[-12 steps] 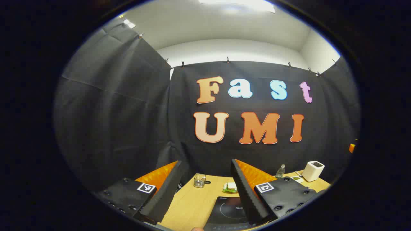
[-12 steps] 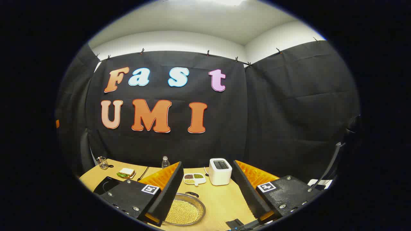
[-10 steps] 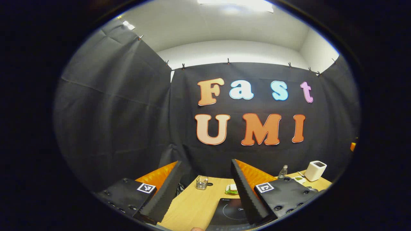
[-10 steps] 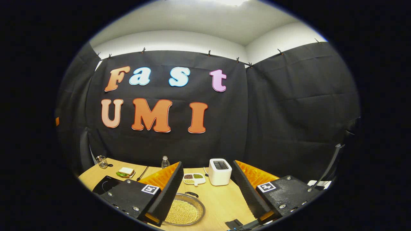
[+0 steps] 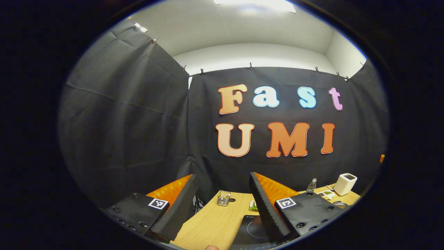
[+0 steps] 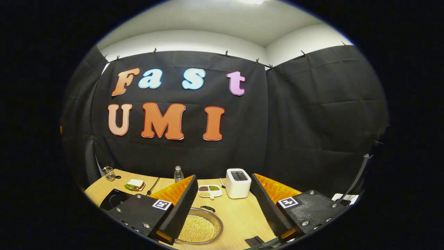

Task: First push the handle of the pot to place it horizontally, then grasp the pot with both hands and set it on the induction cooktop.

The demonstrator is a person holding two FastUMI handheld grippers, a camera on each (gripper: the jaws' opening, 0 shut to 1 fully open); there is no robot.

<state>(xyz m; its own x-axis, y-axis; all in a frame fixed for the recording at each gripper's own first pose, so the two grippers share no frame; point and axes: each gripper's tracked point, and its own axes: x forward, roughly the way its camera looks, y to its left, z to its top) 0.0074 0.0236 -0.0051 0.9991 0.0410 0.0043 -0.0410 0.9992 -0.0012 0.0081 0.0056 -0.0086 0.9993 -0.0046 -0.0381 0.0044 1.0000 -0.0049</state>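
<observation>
A: Claws first: how do they stand?
B: Left claw (image 5: 222, 203) and right claw (image 6: 222, 205) both gape wide, holding nothing, above the pale wooden counter (image 6: 242, 215).
A: And the pot?
B: Shallow round metal pot of yellow beans (image 6: 199, 229), bottom centre in the right gripper view; flat black induction cooktop (image 5: 251, 231), bottom centre in the left gripper view.

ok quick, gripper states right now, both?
Left gripper: open, holding nothing, above the table.
Right gripper: open, holding nothing, above the pot.

Shallow metal pot (image 6: 201, 229) of pale beans on the wooden table, black induction cooktop (image 6: 112, 198) well left
</observation>
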